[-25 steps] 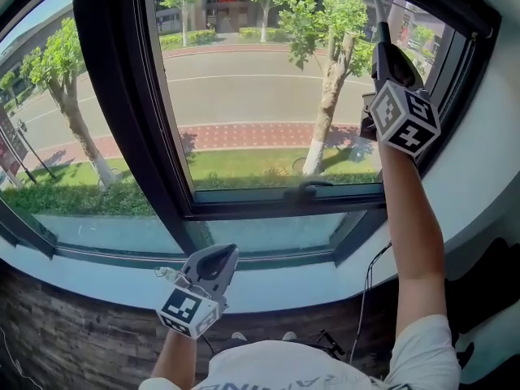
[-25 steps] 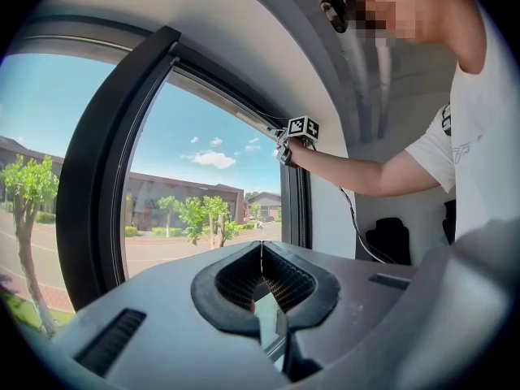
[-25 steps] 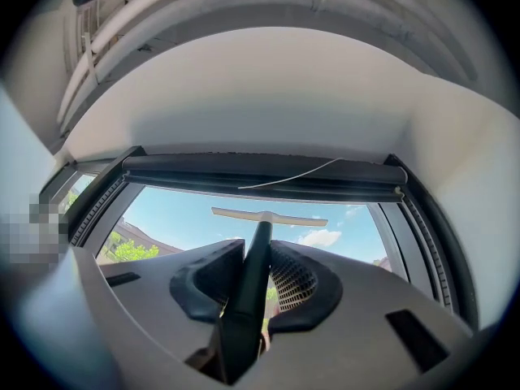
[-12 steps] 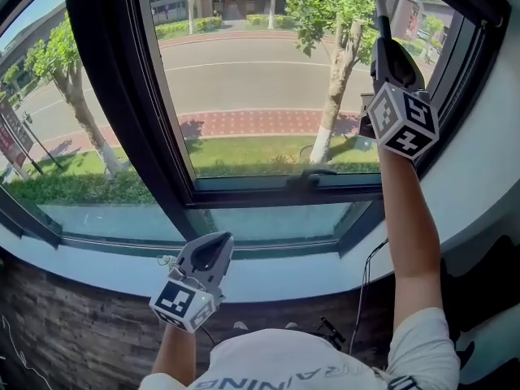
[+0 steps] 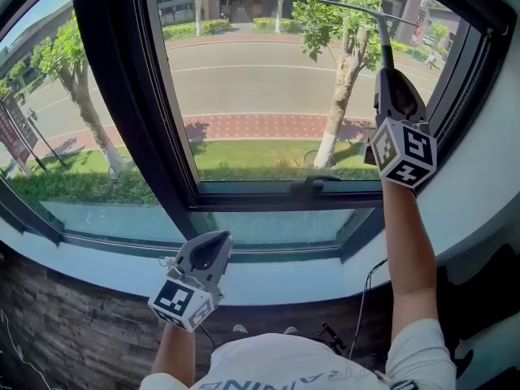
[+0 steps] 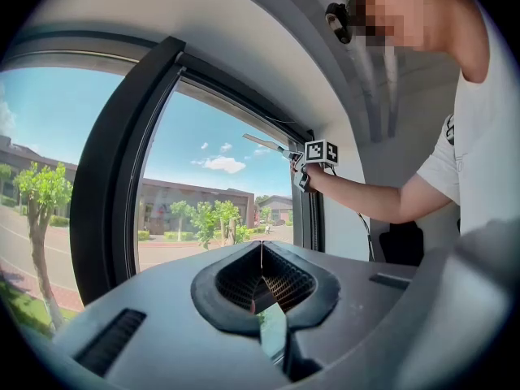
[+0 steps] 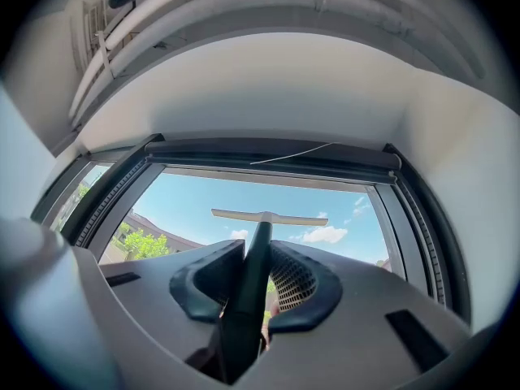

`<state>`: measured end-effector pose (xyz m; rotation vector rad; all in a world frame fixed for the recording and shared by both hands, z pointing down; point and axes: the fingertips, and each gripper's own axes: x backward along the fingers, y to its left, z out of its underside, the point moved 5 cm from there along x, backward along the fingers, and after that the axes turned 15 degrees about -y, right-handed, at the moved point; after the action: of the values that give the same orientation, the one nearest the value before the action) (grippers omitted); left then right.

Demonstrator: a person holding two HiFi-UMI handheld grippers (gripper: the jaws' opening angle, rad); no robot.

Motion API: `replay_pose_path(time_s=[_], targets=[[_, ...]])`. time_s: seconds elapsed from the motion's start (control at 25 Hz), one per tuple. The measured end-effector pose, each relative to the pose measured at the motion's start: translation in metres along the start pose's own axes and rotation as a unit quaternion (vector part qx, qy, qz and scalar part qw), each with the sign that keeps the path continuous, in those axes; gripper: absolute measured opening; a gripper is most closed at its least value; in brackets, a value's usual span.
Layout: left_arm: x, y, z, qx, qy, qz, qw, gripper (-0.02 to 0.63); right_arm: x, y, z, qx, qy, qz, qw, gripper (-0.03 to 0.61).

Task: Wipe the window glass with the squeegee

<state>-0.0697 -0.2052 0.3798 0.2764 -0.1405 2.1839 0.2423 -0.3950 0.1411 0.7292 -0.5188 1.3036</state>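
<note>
One squeegee (image 7: 268, 216) sits clamped in the right gripper (image 7: 252, 260), raised before the window glass (image 5: 260, 96). Lower down, the left gripper (image 6: 262, 276) is closed, empty, above the sill (image 5: 276, 281).

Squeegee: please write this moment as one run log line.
right gripper: shut on squeegee handle | blade: high up at window glass | left gripper: shut, empty, low by sill

The window glass (image 5: 260, 96) is clear and glossy; its frame (image 5: 114, 96) is dark and matt. The squeegee (image 7: 250, 287) looks like smooth dark plastic, the right gripper (image 7: 253, 258) like matt grey plastic.
</note>
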Motion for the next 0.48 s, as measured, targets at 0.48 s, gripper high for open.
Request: replay_pose_path(time_s=[0.48], targets=[[-0.002,-0.010,0.001,0.003,0.002,0.009,1.0000,0.017,0.037,0.005,0.026,-0.017,0.033,-0.003,0.999,0.100]])
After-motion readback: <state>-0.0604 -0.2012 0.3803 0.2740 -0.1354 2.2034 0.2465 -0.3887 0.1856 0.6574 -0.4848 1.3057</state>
